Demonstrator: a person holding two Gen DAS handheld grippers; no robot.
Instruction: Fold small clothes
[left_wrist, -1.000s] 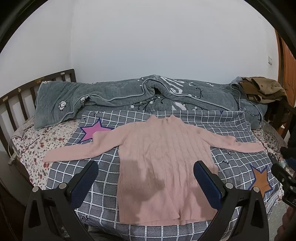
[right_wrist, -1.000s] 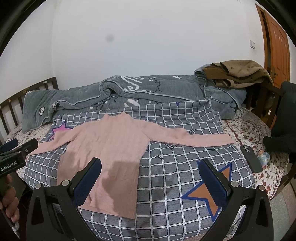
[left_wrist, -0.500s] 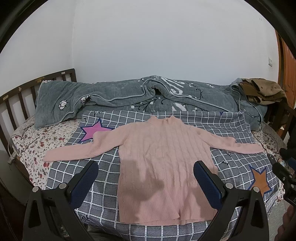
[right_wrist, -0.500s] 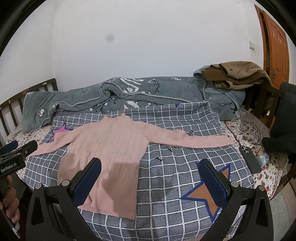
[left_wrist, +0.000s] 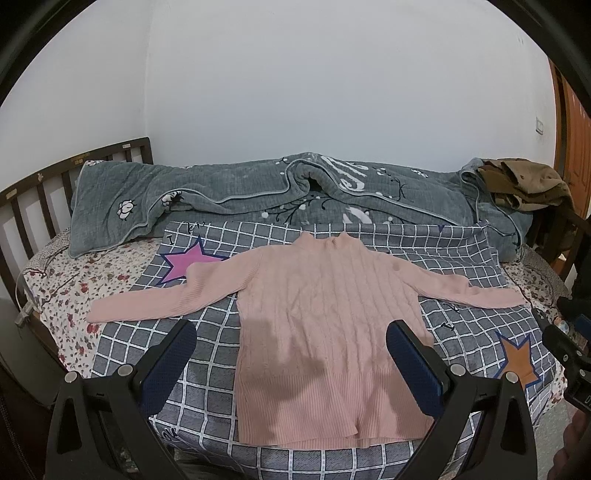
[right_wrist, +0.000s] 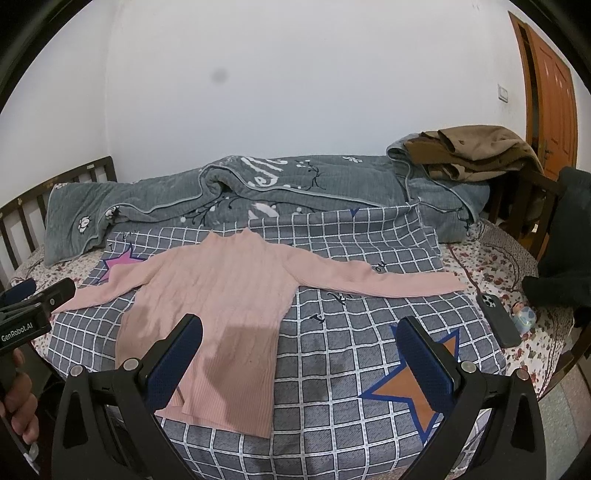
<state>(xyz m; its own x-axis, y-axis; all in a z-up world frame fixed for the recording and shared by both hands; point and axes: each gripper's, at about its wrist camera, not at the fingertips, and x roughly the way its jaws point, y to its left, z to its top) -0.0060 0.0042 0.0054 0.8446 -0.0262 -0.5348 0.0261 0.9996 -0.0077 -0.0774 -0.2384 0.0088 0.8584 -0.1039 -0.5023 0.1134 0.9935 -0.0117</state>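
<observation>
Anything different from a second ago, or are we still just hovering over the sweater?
Almost nothing. The right gripper has eased slightly nearer the bed; nothing was grasped or released. The left gripper stays put, both still open. The pink sweater lies flat as before, sleeves spread on the checked sheet.

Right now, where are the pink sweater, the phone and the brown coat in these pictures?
pink sweater (left_wrist: 325, 306): left wrist view, middle of its chest.
phone (right_wrist: 496, 319): right wrist view, middle of its dark back.
brown coat (right_wrist: 476, 147): right wrist view, top of the heap.
</observation>
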